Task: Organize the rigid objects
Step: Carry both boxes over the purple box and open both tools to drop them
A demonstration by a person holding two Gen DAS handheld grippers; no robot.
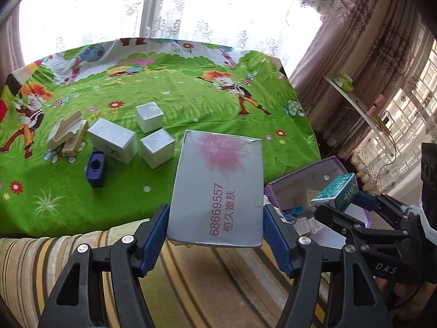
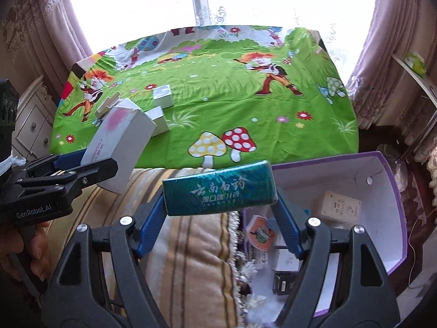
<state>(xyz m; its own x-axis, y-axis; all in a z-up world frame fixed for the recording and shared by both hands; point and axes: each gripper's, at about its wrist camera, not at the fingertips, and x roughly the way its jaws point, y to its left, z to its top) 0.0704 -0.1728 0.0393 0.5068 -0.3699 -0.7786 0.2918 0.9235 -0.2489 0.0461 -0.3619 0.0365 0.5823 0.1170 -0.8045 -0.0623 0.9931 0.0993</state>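
Observation:
My left gripper [image 1: 215, 218] is shut on a large silver box [image 1: 218, 186] with a pink smudge and pink print, held above the striped cushion at the table's near edge; it also shows in the right wrist view [image 2: 120, 136]. My right gripper [image 2: 220, 205] is shut on a teal box [image 2: 218, 191], held beside the purple storage box [image 2: 393, 191]. The teal box also shows in the left wrist view [image 1: 337, 194]. On the green cartoon cloth [image 1: 191, 101] lie three silver boxes [image 1: 112, 139], a torn cream carton [image 1: 67, 134] and a small blue holder [image 1: 95, 168].
The purple box [image 1: 306, 175] holds several small packs, among them a cream carton [image 2: 337, 206] and an orange-labelled pack [image 2: 260, 235]. A striped cushion [image 2: 185, 259] lies below both grippers. A shelf [image 1: 352, 98] and curtains stand at the right, a cabinet [image 2: 32, 125] at the left.

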